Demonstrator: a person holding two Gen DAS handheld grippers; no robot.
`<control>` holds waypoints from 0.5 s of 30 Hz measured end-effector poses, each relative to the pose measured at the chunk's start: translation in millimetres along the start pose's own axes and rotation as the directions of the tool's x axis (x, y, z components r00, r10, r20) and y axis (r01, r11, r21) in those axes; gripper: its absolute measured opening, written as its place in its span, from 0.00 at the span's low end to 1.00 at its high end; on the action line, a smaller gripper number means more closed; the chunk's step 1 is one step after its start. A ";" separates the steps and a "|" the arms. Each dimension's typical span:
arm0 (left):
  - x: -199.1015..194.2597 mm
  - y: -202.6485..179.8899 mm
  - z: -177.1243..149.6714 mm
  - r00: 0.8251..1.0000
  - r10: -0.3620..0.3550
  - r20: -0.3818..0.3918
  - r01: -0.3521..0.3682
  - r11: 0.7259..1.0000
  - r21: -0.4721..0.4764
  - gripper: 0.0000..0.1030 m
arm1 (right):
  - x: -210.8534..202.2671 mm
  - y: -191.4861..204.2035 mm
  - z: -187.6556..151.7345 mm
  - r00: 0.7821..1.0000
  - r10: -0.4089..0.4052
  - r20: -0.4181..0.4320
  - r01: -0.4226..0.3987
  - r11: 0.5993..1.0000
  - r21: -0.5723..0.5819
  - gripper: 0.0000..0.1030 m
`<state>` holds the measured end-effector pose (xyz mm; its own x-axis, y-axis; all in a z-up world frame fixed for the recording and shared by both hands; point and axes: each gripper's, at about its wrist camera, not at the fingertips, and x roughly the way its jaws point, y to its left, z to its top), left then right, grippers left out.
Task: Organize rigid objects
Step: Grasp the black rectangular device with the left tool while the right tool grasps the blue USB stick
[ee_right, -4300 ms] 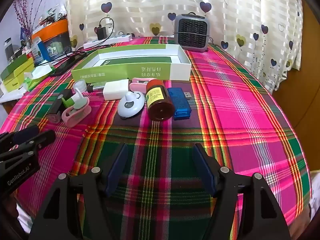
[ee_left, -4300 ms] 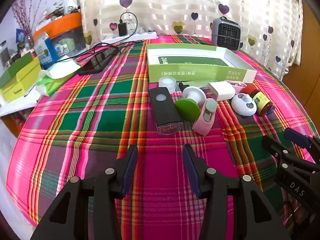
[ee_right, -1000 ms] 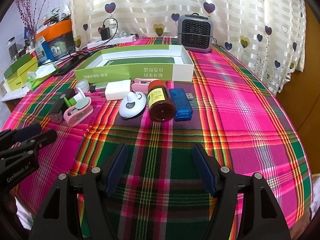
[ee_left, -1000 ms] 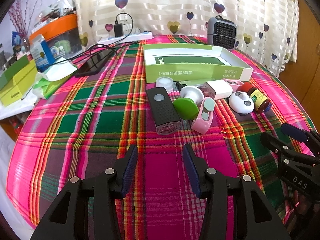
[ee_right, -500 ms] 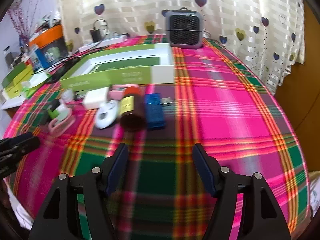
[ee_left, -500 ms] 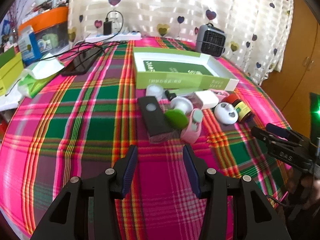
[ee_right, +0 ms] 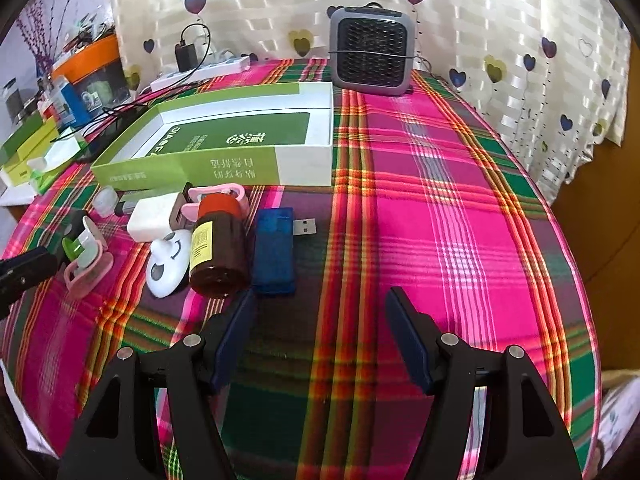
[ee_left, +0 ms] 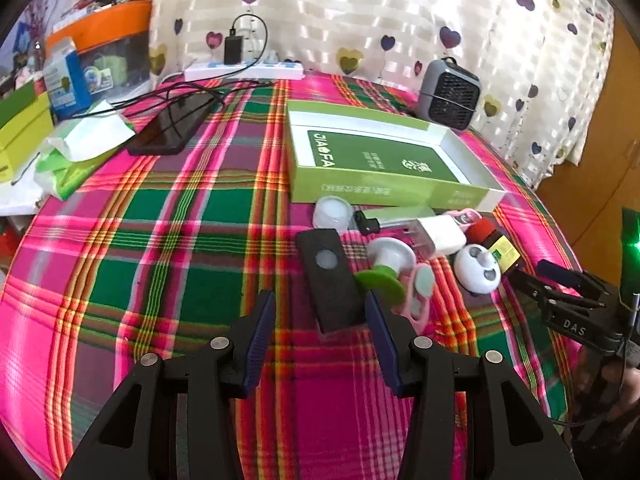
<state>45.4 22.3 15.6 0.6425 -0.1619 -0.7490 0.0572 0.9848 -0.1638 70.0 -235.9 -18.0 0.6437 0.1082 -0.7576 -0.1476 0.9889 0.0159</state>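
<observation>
Small rigid objects lie in a row in front of an open green and white box [ee_left: 384, 160] [ee_right: 224, 140]. From left: a black rectangular device [ee_left: 330, 278], a green and white spool [ee_left: 384, 268], a pink clip [ee_left: 420, 292], a white charger [ee_left: 438, 234], a white panda-face gadget [ee_right: 168, 262], a brown bottle with red cap [ee_right: 218, 248] and a blue USB stick [ee_right: 274, 252]. My left gripper [ee_left: 320, 316] is open, its tips at the near end of the black device. My right gripper [ee_right: 320, 312] is open, just right of the USB stick.
A grey mini fan heater [ee_right: 370, 52] stands behind the box. A phone [ee_left: 172, 124] with cables, a power strip [ee_left: 244, 70], tissue packs and boxes [ee_left: 24, 132] crowd the left side. The round table [ee_right: 460, 216] with its plaid cloth drops off at right.
Both grippers have moved forward toward the row of objects. The left one now reaches the black device; the right one swung right, then came close to the USB stick. Nothing was grasped.
</observation>
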 end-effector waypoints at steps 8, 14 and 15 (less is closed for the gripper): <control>5.5 1.6 8.6 1.000 0.023 0.001 -0.023 1.000 0.003 0.44 | 4.3 -6.1 8.1 1.000 0.016 -0.017 -0.016 1.000 0.016 0.65; 6.9 1.9 10.1 1.000 0.022 -0.002 -0.022 1.000 0.012 0.45 | 3.8 -15.2 10.6 1.000 -0.006 -0.014 0.007 0.998 0.058 0.65; 7.1 1.4 10.4 1.000 0.024 -0.002 -0.024 1.000 0.017 0.46 | 3.8 -13.6 12.3 1.000 0.004 -0.013 -0.003 0.999 0.044 0.65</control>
<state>58.0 23.2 16.8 0.6420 -0.1387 -0.7541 0.0553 0.9893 -0.1348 83.6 -247.6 -13.0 0.6334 0.1106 -0.7659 -0.1163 0.9921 0.0472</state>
